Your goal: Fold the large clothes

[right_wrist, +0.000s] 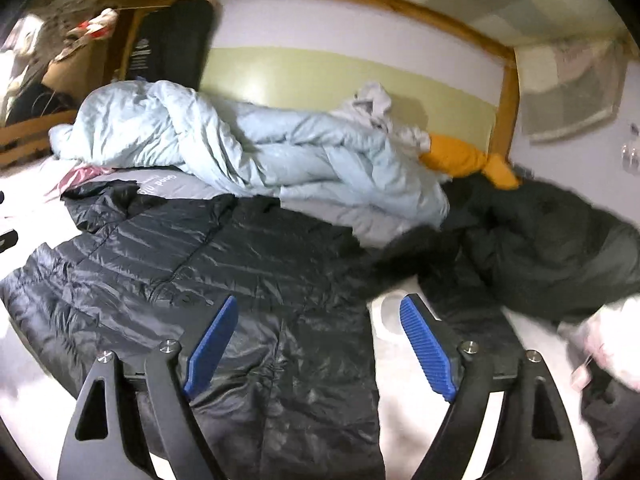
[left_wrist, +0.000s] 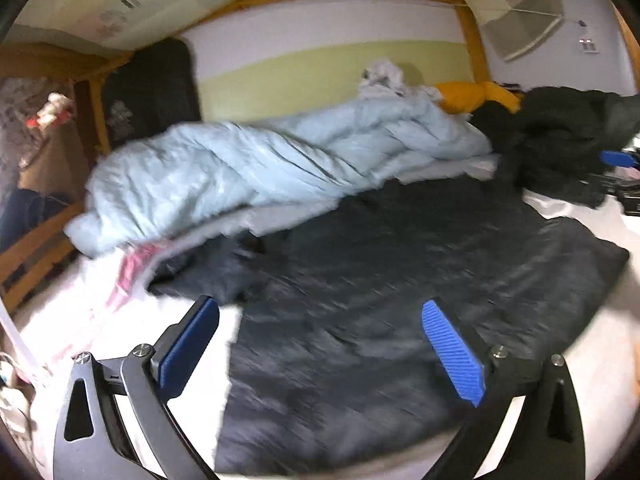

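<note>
— Well, what does the right wrist view give that the left one lacks?

— Sharpness. It shows the dark quilted jacket spread flat on the white sheet, collar towards ten o'clock, sleeve out at nine. The left view is smeared; there the same jacket fills the centre, and a blue pad of the other tool shows at three o'clock.

— And the tools?

— The left gripper stands spread wide with nothing between its blue pads. The right gripper is likewise spread and empty, above the jacket's hem.

— Room to move?

— Bare sheet at five o'clock beside the hem. The pale blue duvet crowds twelve o'clock, a dark garment heap lies at three, and the wooden bed frame closes the far side.

— Any writing?

— Upside-down letters on grey fabric by the collar, seemingly "Good"; the rest is unreadable.
</note>
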### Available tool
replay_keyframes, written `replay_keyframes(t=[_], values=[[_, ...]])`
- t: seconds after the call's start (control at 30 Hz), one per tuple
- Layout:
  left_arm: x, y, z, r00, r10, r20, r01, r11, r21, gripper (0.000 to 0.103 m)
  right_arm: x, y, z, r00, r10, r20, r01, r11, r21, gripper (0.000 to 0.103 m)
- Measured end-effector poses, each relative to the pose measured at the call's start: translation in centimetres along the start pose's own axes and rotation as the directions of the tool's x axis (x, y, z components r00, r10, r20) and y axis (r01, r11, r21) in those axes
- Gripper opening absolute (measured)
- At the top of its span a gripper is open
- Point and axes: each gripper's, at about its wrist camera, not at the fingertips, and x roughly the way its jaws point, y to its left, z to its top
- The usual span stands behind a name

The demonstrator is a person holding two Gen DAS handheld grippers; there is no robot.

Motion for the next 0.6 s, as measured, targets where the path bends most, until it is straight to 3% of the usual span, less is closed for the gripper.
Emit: replay_keyframes(t=[0.1,0.17,0.23,0.27,0.4,0.53,0.6], values=[[2.0,-1.7,-1.3,0.986,-0.109,-0.124,0.107,0.994,-0.020,0.102,1.6,1.7,-0.5,0.984,0.140,-0.111,-0.143,0.990,-0.022,0.086],[3.5,-2.9,-2.5,0.978,-0.109,-0.179,0.111,0.994,-0.001,0.102,3.4,2.8,-1.6,0.944,0.237,-0.228,-0.239,0.971,0.019,0.086],[5.0,-4.0,-3.4,0.972,-0.073,-0.223,0.083,0.996,0.040,0.102,5.0,3.6,-2.8,0.906,0.284,-0.314,-0.280,0.958,0.058,0.086],[5.8,-4.1,-3.8,0.970,-0.056,-0.238,0.069,0.996,0.047,0.102,6.0,4.0,-3.6,0.887,0.289,-0.361,-0.284,0.956,0.068,0.086],[8.8,-3.8,-5.3,0.962,-0.014,-0.273,0.023,0.999,0.030,0.103,9.0,3.7,-6.0,0.854,0.219,-0.472,-0.199,0.976,0.092,0.086],[10.4,-2.8,-6.0,0.948,-0.029,-0.317,0.020,0.999,-0.030,0.103,11.3,2.4,-7.1,0.850,0.187,-0.492,-0.136,0.981,0.137,0.086],[10.1,-2.4,-6.1,0.948,0.017,-0.318,-0.028,0.999,-0.031,0.103,12.0,1.8,-7.4,0.854,0.158,-0.496,-0.098,0.985,0.145,0.086]])
